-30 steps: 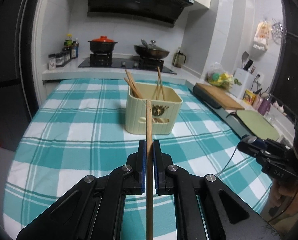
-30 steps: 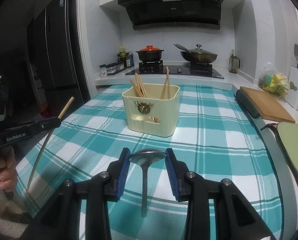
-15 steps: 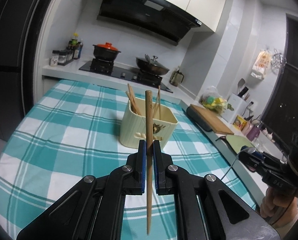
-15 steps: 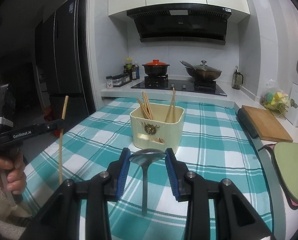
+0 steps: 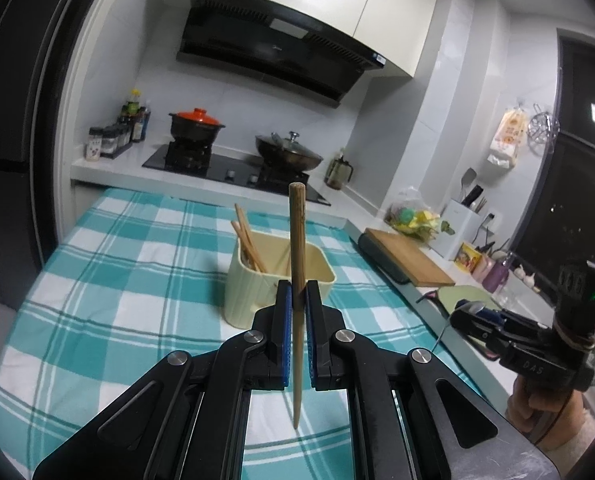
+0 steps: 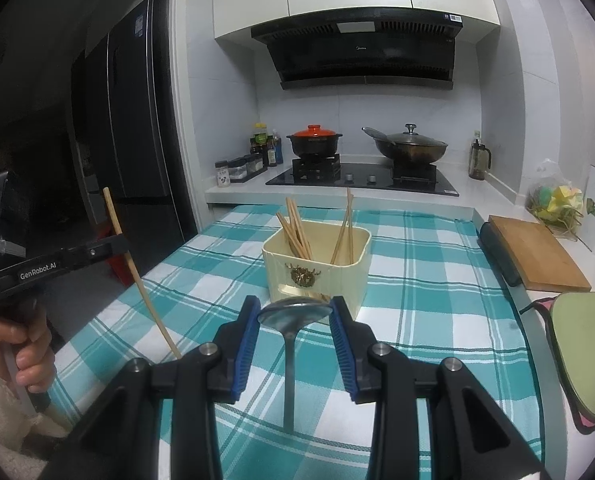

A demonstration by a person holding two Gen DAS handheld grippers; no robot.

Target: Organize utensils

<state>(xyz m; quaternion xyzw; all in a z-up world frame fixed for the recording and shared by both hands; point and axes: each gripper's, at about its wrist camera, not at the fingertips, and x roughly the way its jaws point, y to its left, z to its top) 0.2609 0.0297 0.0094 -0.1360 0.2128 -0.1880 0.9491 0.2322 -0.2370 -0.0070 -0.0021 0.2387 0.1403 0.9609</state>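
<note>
My left gripper (image 5: 297,292) is shut on a wooden chopstick (image 5: 297,240) and holds it upright above the table, just in front of the cream utensil holder (image 5: 249,296). The holder contains several chopsticks (image 6: 297,228). My right gripper (image 6: 295,312) is shut on the bowl of a metal spoon (image 6: 293,314), whose handle hangs down. It is above the table in front of the holder (image 6: 317,268). The left gripper with its chopstick (image 6: 137,276) shows at the left of the right wrist view.
A teal checked cloth (image 6: 437,280) covers the table. A wooden cutting board (image 6: 537,256) and a green mat (image 6: 585,352) lie at the right. The stove with two pots (image 6: 361,168) stands behind. A dark fridge (image 6: 129,120) is at the left.
My left gripper has risen and tilted the chopstick from leaning forward to upright, moving closer to the holder. My right gripper has lifted a little with the spoon still in it.
</note>
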